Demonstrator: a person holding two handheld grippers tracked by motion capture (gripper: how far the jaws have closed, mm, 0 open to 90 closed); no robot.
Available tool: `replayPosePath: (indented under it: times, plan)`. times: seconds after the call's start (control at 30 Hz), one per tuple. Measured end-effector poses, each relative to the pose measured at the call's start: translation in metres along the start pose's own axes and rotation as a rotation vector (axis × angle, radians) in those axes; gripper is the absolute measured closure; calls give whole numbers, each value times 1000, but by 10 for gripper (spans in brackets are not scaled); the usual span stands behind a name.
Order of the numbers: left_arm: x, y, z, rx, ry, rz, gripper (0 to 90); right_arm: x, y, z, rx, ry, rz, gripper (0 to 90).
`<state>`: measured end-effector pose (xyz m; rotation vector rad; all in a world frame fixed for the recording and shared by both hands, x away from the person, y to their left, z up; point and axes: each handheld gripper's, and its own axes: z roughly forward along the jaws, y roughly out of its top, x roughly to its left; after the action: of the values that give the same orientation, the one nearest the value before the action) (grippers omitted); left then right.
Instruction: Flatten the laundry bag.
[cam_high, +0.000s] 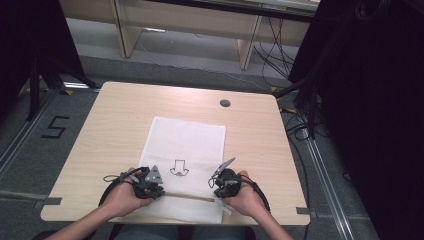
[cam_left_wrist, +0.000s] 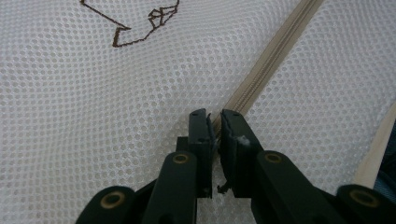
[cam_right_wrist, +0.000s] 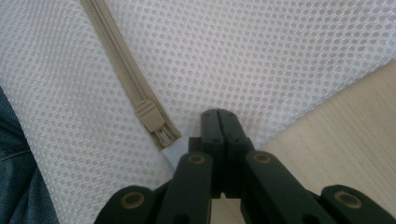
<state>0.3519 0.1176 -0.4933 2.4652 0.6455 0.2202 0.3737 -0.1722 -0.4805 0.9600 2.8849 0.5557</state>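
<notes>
On the table (cam_high: 110, 125), a white mesh bag (cam_high: 185, 140) lies flat. Left gripper (cam_left_wrist: 215, 122) pinches mesh at the zipper (cam_left_wrist: 261, 74), jaws nearly together; right gripper (cam_right_wrist: 218, 116) clamps the bag's edge beside the slider (cam_right_wrist: 150, 116).

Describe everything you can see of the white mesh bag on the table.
The white mesh bag lies flat on the wooden table, its near edge at the person's side. It looks like fine, perforated netting, rectangular, with a small dark line drawing on its face. A beige zipper runs across it near that edge; its slider sits at the end by the right gripper. The left gripper pinches the fabric at the zipper; the right gripper's jaws are closed over the mesh.
</notes>
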Motion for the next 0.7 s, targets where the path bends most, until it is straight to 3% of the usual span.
replayPosePath:
  times: [0.03,0.07,0.13,0.17,0.23,0.3,0.43,0.5,0.6,0.7]
  plan:
    - [0,0,-1,6,0,-6,820,0,-1,0,-5,8,14,900]
    - [-1,0,0,-24,4,-38,821,-2,-1,-2,-12,5,9,900]
    - [1,0,-3,-52,12,-48,825,-6,-2,-9,-61,-11,30,900]
    - [2,1,-5,-68,16,-52,825,-6,-2,-9,-61,-11,30,895]
    - [4,2,-6,-134,9,-95,819,-12,-3,-19,-124,-41,61,877]
    - [6,3,-6,-155,9,-106,811,-16,-5,-24,-141,-42,88,871]
    - [3,4,-4,-166,2,-119,793,-21,-11,-26,-147,-49,111,829]
    - [3,4,-4,-168,-11,-113,781,-22,-14,-26,-146,-54,112,809]
    - [3,5,-4,-179,3,-89,777,-21,-17,-28,-147,-62,120,780]
    - [2,3,-4,-189,-4,-121,767,-21,-20,-34,-155,-67,159,753]
